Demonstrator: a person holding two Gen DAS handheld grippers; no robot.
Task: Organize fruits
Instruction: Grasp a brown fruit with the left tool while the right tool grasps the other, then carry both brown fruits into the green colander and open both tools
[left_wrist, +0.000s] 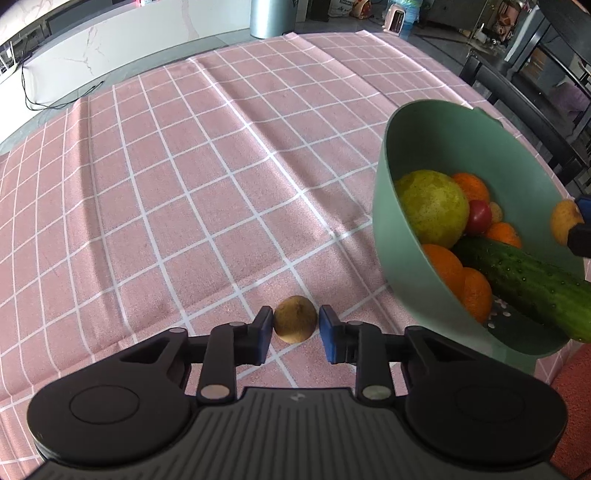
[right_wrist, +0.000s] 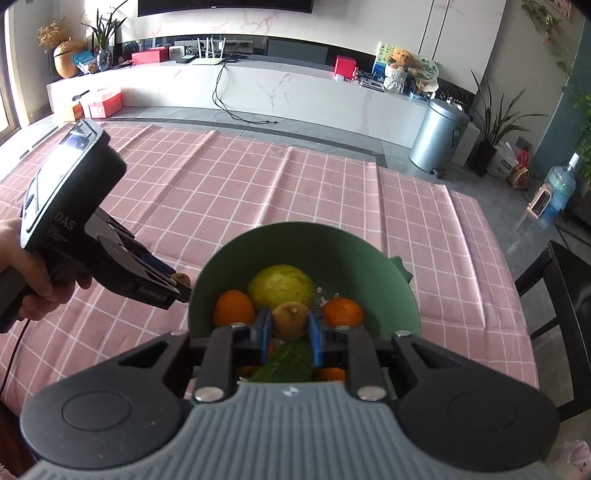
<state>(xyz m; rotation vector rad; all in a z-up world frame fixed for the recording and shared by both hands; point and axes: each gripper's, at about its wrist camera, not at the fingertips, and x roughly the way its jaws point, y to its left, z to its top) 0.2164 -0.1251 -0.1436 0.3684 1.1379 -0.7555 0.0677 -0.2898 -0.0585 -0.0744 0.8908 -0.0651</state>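
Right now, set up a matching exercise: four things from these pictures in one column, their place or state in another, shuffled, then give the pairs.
Things:
1. cucumber
2. left gripper
3. right gripper
4. tablecloth

Places or states:
A. pink with white grid lines
B. lying in the green bowl, one end sticking past the rim
C. shut on a small brown fruit above the bowl
D. shut on a small brown fruit over the cloth, beside the bowl

Pairs: 1-B, 2-D, 3-C, 4-A

worktop cover: pink checked cloth (left_wrist: 184, 177), matt, creased
green round bowl (left_wrist: 406, 254): smooth matt plastic
dark green cucumber (left_wrist: 524, 280): bumpy, glossy
bin (right_wrist: 437, 134): brushed metal
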